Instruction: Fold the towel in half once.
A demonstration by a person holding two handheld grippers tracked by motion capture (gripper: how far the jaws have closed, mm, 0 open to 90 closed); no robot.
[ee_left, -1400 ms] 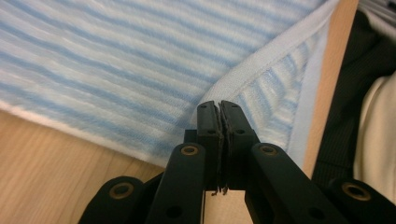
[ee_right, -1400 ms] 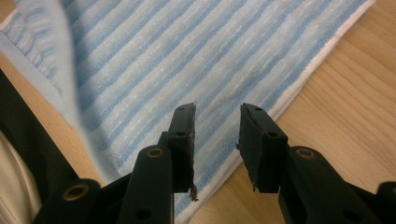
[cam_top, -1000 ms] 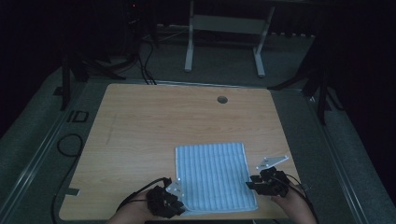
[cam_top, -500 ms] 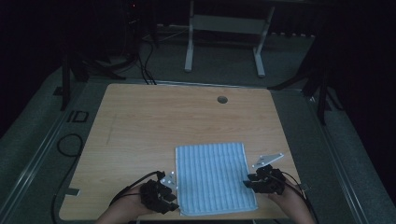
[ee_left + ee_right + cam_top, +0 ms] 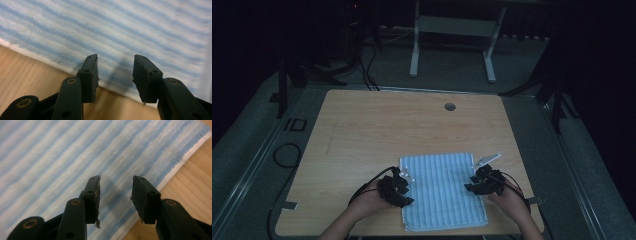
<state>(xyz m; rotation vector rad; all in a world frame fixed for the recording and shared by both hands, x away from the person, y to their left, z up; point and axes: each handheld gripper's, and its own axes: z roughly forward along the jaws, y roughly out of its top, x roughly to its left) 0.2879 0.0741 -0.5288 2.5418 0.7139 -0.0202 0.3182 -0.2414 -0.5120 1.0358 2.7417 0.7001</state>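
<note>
High view, blue-white striped cloth flat on table, L gripper & R gripper jaws apart, just been opening, nothing held.

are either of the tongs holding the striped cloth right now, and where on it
Nothing is held. The left tongs and right tongs have just been opening; their jaws stand apart with nothing between them, over opposite side edges of the blue striped cloth.

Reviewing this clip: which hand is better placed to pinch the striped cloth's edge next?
Roughly even, slightly the left. The left gripper has open jaws straddling the striped cloth right at its border. The right gripper, also open, points further inside the cloth, its edge off to one side.
</note>
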